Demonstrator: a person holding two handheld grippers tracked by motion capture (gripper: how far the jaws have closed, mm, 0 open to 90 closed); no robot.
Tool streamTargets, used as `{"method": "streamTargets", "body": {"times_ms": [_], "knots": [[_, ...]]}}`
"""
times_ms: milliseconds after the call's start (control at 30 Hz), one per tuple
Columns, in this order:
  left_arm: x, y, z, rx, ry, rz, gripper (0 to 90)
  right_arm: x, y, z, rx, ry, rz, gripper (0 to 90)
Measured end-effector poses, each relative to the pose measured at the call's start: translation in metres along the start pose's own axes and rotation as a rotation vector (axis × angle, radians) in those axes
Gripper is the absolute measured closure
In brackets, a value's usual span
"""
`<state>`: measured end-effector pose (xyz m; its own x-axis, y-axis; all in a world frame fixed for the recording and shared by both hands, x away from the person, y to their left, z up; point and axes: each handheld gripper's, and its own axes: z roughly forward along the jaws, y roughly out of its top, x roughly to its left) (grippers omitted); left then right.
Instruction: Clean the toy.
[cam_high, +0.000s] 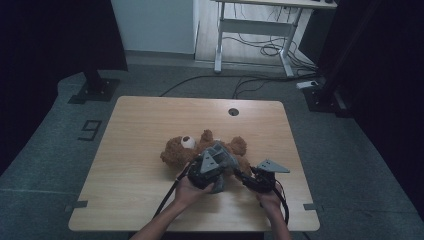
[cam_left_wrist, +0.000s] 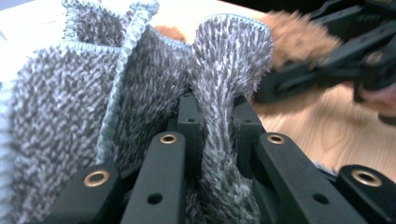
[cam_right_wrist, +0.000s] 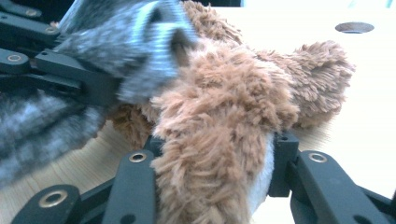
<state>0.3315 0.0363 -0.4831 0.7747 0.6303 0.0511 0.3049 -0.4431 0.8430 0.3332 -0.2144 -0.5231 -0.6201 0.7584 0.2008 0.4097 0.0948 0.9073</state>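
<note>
A brown teddy bear (cam_high: 176, 150) lies on its back in the middle of the wooden table (cam_high: 135, 125), head to the left. A grey knitted cloth with a pale blue hem (cam_high: 223, 154) lies over its body. My left gripper (cam_high: 212, 167) is shut on a fold of that cloth (cam_left_wrist: 224, 70), which stands pinched between its jaws (cam_left_wrist: 215, 107). My right gripper (cam_high: 246, 178), just to the right, is shut on a furry brown limb of the bear (cam_right_wrist: 210, 130), with the fur squeezed between its jaws (cam_right_wrist: 217, 142). The left gripper (cam_right_wrist: 70, 74) and the cloth (cam_right_wrist: 116, 32) show blurred beyond it.
A round cable hole (cam_high: 233, 111) sits near the table's far edge. Beyond the table stand a white-legged desk (cam_high: 260, 30) with cables on the floor and two dark stand bases (cam_high: 92, 90). Bare tabletop lies to the left of the bear and behind it.
</note>
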Motion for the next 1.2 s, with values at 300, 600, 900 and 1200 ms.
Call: {"method": "streamTargets", "body": {"times_ms": [300, 600, 900, 1200], "knots": [[0.045, -0.030, -0.043, -0.011, 0.126, -0.079, 77.9, -0.002, -0.002, 0.000, -0.006, 0.022, -0.007, 57.4], [0.060, -0.028, -0.060, -0.056, 0.109, -0.171, 77.6, -0.002, -0.002, 0.000, -0.010, 0.016, -0.005, 57.4], [-0.020, 0.035, -0.007, -0.060, -0.056, -0.005, 77.0, -0.003, -0.002, -0.001, -0.012, -0.002, -0.008, 57.0], [-0.041, 0.039, 0.030, 0.013, -0.024, 0.035, 77.0, -0.006, -0.004, -0.002, -0.008, -0.006, 0.003, 57.0]]}}
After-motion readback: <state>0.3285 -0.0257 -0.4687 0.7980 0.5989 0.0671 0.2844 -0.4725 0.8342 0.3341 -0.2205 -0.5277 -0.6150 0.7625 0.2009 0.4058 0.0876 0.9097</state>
